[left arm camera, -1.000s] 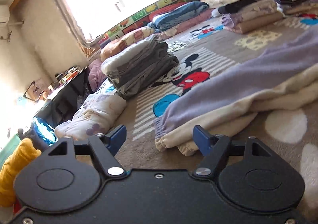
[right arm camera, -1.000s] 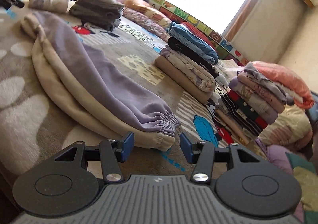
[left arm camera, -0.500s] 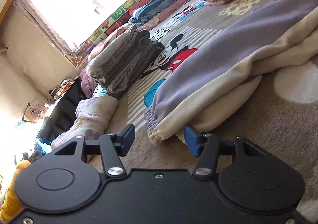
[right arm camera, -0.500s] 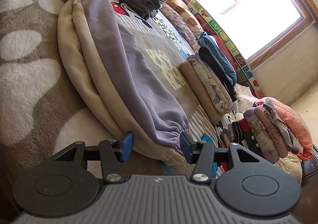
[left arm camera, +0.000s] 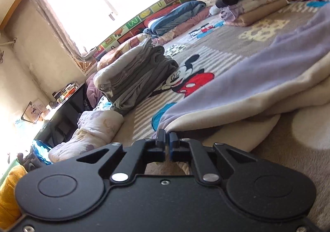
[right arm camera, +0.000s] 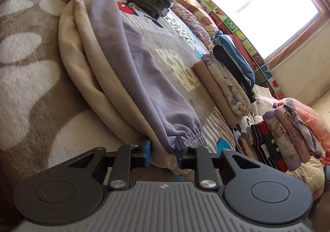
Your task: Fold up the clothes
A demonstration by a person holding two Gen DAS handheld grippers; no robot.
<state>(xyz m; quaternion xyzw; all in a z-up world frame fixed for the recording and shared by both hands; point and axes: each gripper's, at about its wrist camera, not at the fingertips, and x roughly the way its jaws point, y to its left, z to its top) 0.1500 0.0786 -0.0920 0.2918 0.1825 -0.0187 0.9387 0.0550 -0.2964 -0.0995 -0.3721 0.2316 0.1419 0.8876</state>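
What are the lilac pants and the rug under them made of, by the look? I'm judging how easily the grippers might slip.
The lilac pants look like thick matte fleece: fuzzy nap, cream plush lining, gathered elastic cuff. The rug looks like short, dense pile, probably synthetic, with soft tufted patches. The exact fibre of either cannot be told.
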